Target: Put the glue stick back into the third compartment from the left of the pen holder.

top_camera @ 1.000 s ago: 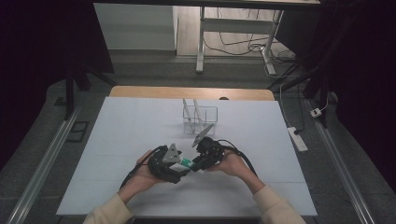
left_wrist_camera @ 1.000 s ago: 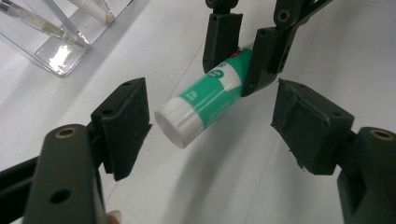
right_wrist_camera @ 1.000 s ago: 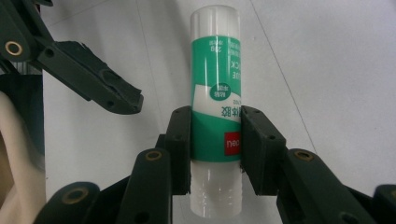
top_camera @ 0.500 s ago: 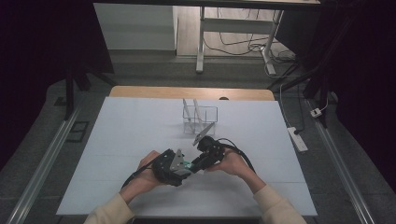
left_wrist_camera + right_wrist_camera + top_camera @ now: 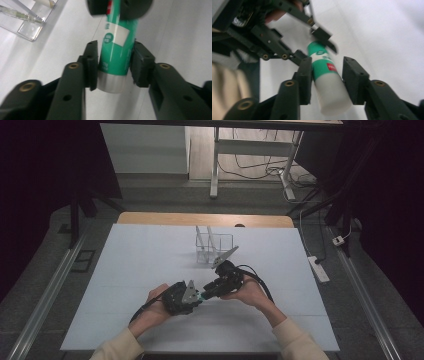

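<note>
We're looking down on a pale blue-white table (image 5: 130, 270) with a wooden strip along its far edge, dark curtains left and right, and cables on the floor beyond. A clear plastic organiser (image 5: 213, 248) stands at the far middle of the table.

Near the front centre, our two hands meet. The green tube (image 5: 117, 47) runs between both grippers, held just above the table. Our left gripper (image 5: 113, 66) has its jaws pressed onto the tube's green body just above the silver end. Our right gripper (image 5: 325, 80) sits around the white cap end (image 5: 332, 93); one jaw touches it, the other shows a thin gap, so we can't tell whether it's pinching.
</note>
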`<act>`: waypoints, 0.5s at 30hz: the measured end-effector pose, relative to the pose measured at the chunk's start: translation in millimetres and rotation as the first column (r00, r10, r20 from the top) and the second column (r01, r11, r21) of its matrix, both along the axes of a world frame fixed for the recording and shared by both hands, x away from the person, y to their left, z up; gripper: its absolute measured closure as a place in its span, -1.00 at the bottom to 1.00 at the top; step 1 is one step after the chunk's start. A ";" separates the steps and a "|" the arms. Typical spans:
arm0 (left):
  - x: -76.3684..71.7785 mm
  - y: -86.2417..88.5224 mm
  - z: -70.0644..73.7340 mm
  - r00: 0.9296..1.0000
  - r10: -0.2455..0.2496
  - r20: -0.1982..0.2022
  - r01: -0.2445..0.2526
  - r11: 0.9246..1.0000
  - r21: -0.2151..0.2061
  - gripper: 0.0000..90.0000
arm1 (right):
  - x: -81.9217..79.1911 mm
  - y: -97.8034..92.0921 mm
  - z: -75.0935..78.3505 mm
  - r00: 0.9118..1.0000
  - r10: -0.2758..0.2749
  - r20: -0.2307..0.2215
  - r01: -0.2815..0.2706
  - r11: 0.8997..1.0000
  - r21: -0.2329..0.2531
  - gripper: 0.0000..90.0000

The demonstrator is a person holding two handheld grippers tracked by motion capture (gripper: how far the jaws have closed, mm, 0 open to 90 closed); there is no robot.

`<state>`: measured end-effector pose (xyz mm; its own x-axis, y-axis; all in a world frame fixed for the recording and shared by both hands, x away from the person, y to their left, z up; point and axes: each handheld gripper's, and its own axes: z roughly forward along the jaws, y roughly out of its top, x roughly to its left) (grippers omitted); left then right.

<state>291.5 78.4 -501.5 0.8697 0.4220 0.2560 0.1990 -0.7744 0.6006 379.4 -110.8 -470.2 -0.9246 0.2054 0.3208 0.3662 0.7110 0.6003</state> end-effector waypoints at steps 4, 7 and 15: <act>2.4 2.8 -0.9 1.000 0.020 -0.011 -0.020 1.000 -0.003 0.44 | 2.5 -4.0 2.1 0.999 -0.050 0.020 0.049 0.998 0.043 0.14; 5.2 7.3 -0.8 0.999 0.047 -0.017 -0.047 0.999 -0.021 0.45 | 3.6 -7.6 5.0 0.995 -0.092 0.049 0.088 0.992 0.089 0.02; 11.8 21.0 1.6 0.994 0.106 -0.037 -0.109 0.989 -0.101 0.45 | 2.0 -19.8 13.6 0.970 -0.192 0.147 0.166 0.971 0.169 -0.15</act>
<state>303.4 99.3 -499.9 0.8246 0.5363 0.1801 0.2978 -0.6822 0.6678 381.4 -130.6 -456.5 -0.9194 0.3319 0.2111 0.3681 0.5366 0.7593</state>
